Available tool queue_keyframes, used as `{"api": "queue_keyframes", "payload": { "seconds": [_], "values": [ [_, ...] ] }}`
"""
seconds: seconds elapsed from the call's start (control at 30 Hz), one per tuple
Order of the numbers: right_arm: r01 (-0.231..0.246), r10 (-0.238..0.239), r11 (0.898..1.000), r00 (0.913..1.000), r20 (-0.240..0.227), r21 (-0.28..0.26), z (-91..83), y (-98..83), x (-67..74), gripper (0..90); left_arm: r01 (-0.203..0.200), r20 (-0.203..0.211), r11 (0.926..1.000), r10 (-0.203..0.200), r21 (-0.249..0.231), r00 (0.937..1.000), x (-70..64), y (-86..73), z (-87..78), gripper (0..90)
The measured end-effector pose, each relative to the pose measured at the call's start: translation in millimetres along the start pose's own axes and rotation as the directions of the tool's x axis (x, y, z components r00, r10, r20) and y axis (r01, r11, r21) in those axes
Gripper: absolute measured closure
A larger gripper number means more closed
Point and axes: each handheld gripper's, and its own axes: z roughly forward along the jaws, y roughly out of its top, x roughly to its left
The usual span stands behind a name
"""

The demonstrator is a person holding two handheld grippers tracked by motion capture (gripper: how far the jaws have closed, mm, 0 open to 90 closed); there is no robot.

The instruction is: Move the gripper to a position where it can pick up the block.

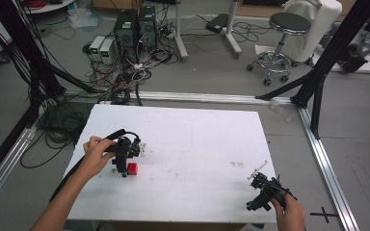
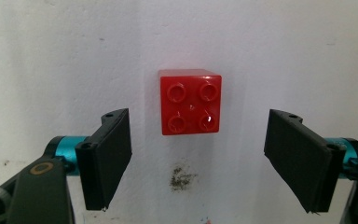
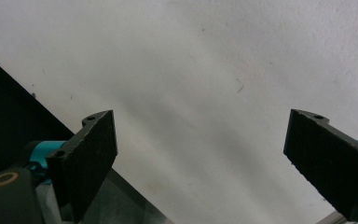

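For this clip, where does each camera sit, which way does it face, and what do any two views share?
High view: above the person's side, looking forward and down at the white table; forearms, left gripper and right gripper show.
Left gripper view: rides the left gripper, looking down between open jaws at the red brick.
Right gripper view: rides the right gripper, open jaws over bare table near its edge.
Shared: high and left gripper views both show the brick.

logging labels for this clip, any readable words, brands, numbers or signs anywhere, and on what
None can be read.
Red brick: four studs on top; any embossing on them is too blurred to read.
Computer towers on the floor: no legible label.
Black cross mark on the floor: a plain sign, no text.
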Motion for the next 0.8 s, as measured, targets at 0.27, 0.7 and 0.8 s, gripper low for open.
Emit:
{"api": "queue_keyframes", "payload": {
  "seconds": [0.27, 0.7, 0.8],
  "values": [
    [-0.001, 0.001, 1.0, 1.0, 0.0, 0.005, 0.7, 0.7, 0.7, 8.9, -0.01, 0.001, 0.9995, 0.01, 0.03, 0.9999, 0.6, 7.7, 12.9, 23.3],
    [-0.001, 0.001, 1.0, 1.0, -0.001, 0.003, 0.7, 0.0, 0.1, 8.9, -0.005, 0.001, 0.9986, 0.005, 0.052, 1.0, 2.9, 10.8, 21.3, 23.3],
    [-0.001, 0.001, 1.0, 1.0, -0.001, 0.005, 0.8, -0.2, 0.0, 8.9, -0.007, -0.005, 0.9986, 0.007, 0.052, 1.0, 2.2, 10.2, 20.5, 23.3]
  ]
}}
